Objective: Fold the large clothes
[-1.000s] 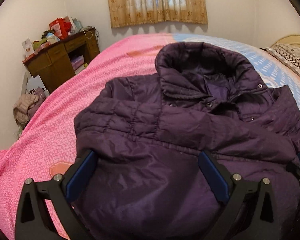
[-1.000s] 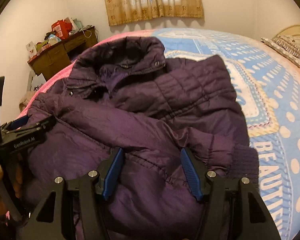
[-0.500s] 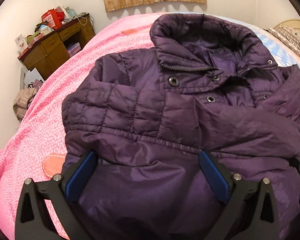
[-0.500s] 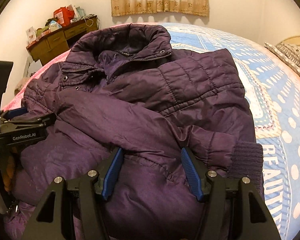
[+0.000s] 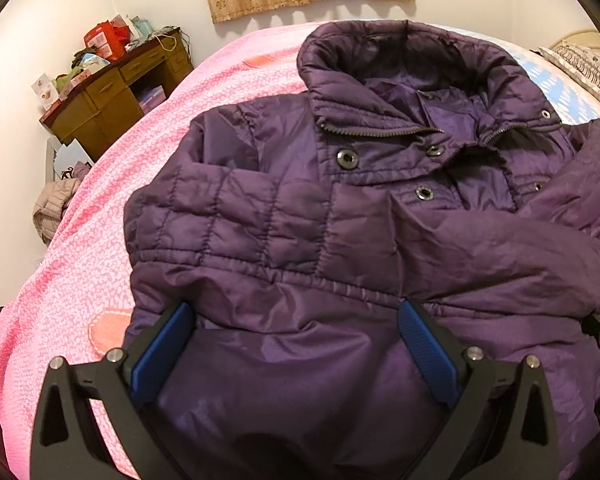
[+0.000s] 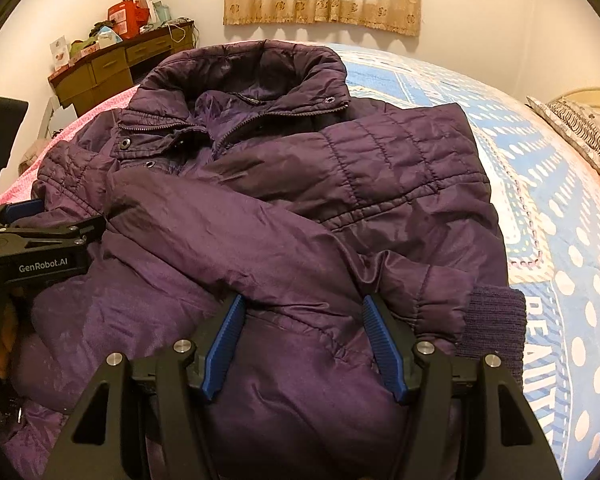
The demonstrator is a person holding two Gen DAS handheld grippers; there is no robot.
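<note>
- Jacket [image 5: 340,240] lies flat on the bed [image 5: 80,260], collar [image 5: 404,64] at the far end, bottom hem nearest both tools. So long axis runs straight away from the grippers, hem to collar.
- Both sleeves already crossed over the chest; knit cuff [image 6: 496,320] sticks out on the right edge, just beside the right gripper.
- Left gripper [image 5: 296,344]: fingers spread wide, lower jacket fabric bulging up between them. Not clamped as far as I can see.
- Right gripper [image 6: 304,340]: also parted, narrower gap, fabric bunched between the blue pads [image 6: 224,336]. No pinch visible; whether it's lifting from underneath, can't tell.
- Both sit side by side at the hem end, left one towards the pink side, right one towards the blue side. Neither is nearer the collar.
- My read: next fold goes hem up towards collar, along that long axis, both moving fwd together. If one leads, the fold will skew.
</note>
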